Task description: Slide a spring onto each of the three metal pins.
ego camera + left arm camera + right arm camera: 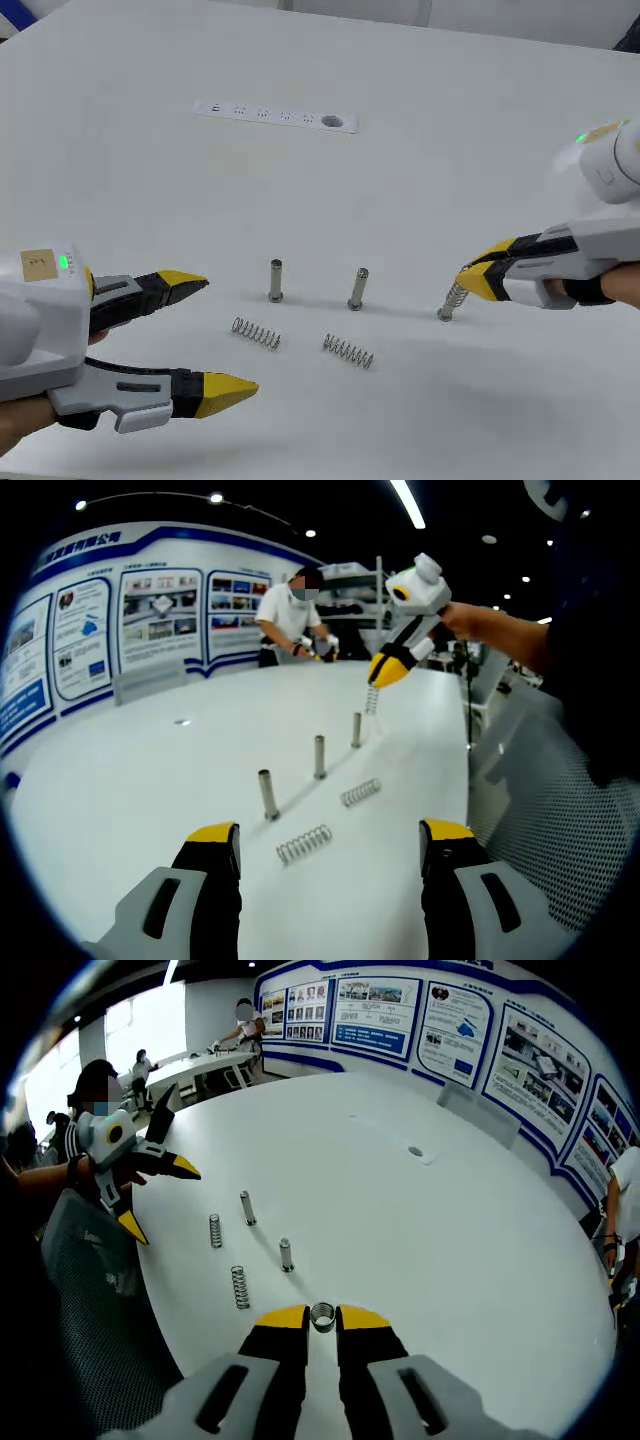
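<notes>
Three metal pins are stood up on the white table: the first pin and second pin ahead of the left claw, the third pin just below the right claw. Three springs are counted: the held spring is squeezed in the right claw's tips beside the third pin's top, and two are laid flat, the near spring by the left claw's tips and the far spring further out. The left claw is held wide open.

The tabletop was plain white; every pin and spring was silver. The left gripper and right gripper were white-grey and black with yellow tips.
</notes>
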